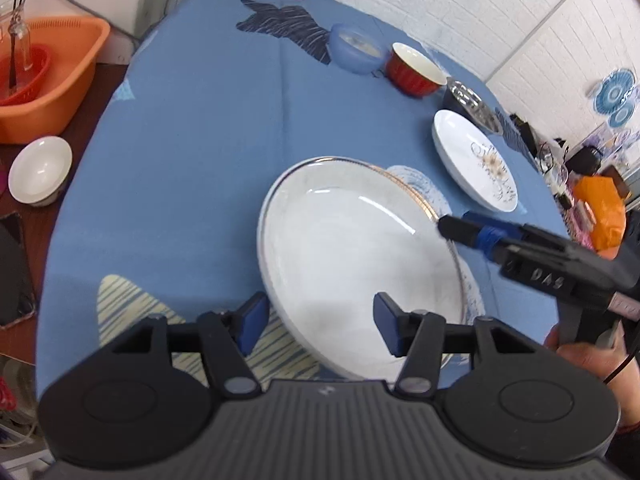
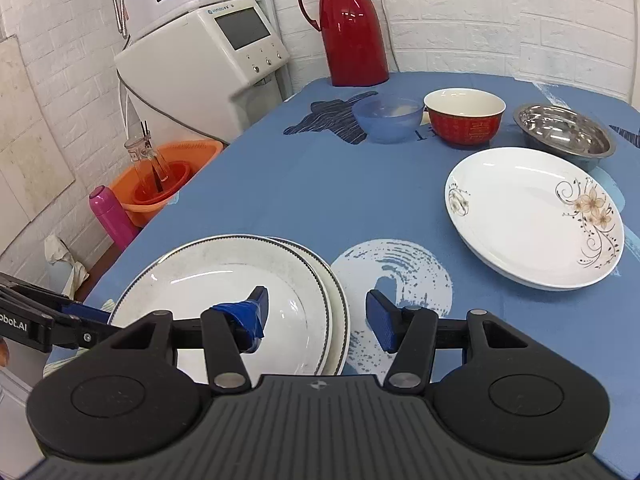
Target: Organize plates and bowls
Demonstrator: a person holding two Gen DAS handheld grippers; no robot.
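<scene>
Two hand-held grippers meet over a stack of round white plates with thin dark-and-gold rims (image 2: 240, 280) on a blue patterned cloth-covered surface (image 2: 300, 192). The left gripper (image 1: 320, 324) has its blue-padded fingers (image 1: 256, 320) spread wide, one pad on either side of the stack's near rim, gripping nothing. The right gripper (image 2: 316, 320) is likewise wide open and empty, its tape-wrapped left finger (image 2: 252, 316) over the top plate and its right finger above the cloth just past the stack's edge.

Ahead and to the right of the right gripper's fingers lies a shallow white plate with a brown flower print (image 2: 532, 220), well apart from the stack. Beyond it, in a row, stand a translucent blue plastic bowl (image 2: 388, 118), a red bowl with a cream interior (image 2: 464, 118) and a stainless-steel bowl (image 2: 564, 132). A tall red thermos jug (image 2: 352, 28) stands at the far edge by the white brick wall.

Off to the left of the left gripper's fingers, a small white bowl (image 1: 40, 170) sits beside an orange plastic basin (image 1: 48, 76).
</scene>
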